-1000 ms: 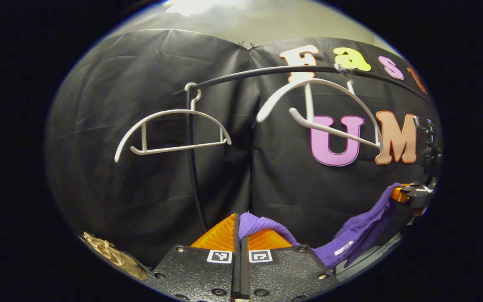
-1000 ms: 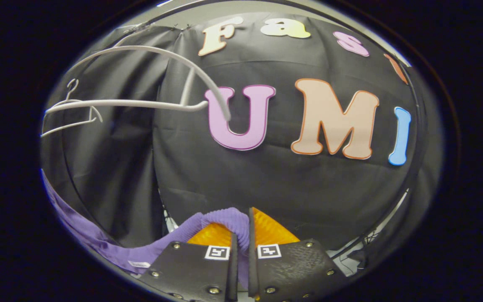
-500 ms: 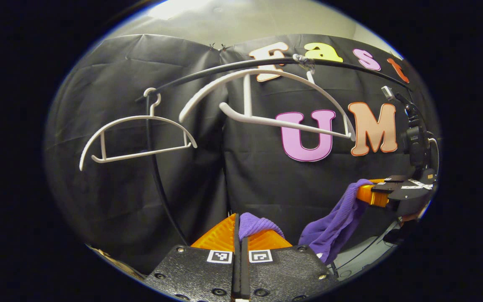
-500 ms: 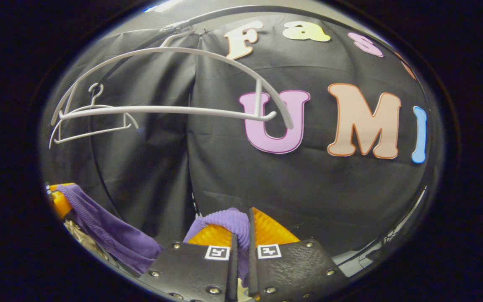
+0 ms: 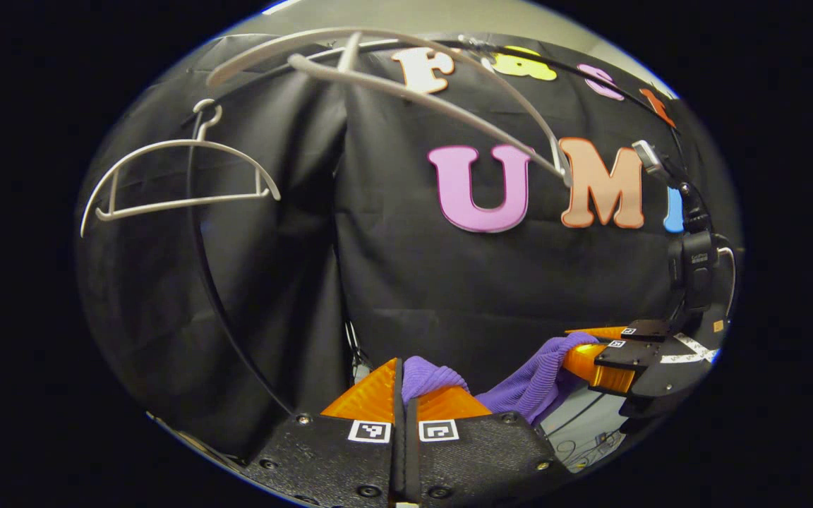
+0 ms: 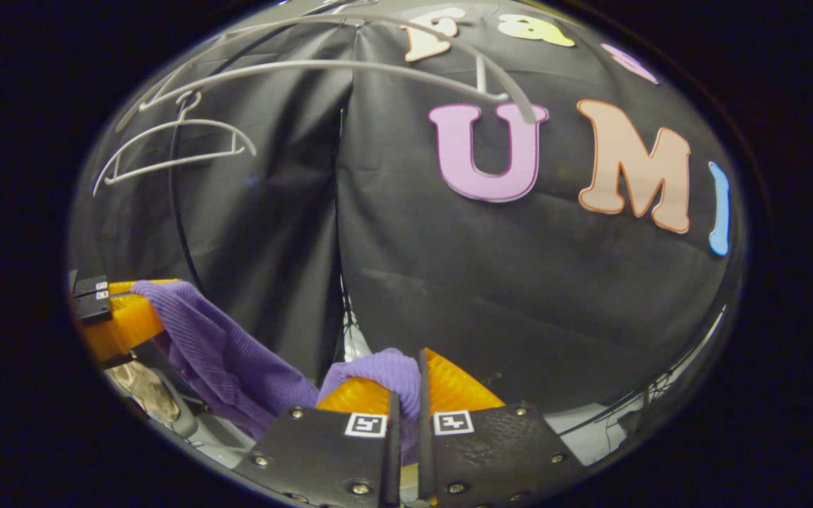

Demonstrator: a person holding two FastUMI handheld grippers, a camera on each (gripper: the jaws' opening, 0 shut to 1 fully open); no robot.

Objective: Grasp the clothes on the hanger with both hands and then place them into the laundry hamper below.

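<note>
While ribbed purple garment (image 5: 530,377) sags, orange ridged fingers (image 5: 371,395) pinch it.

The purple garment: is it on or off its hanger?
Off: the purple garment hangs between both grippers' fingers, and the white hangers are bare.

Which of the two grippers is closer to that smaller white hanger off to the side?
Left. The left gripper is below the small hanger, on its side; the right gripper holds the purple garment's other end, farther away.
</note>
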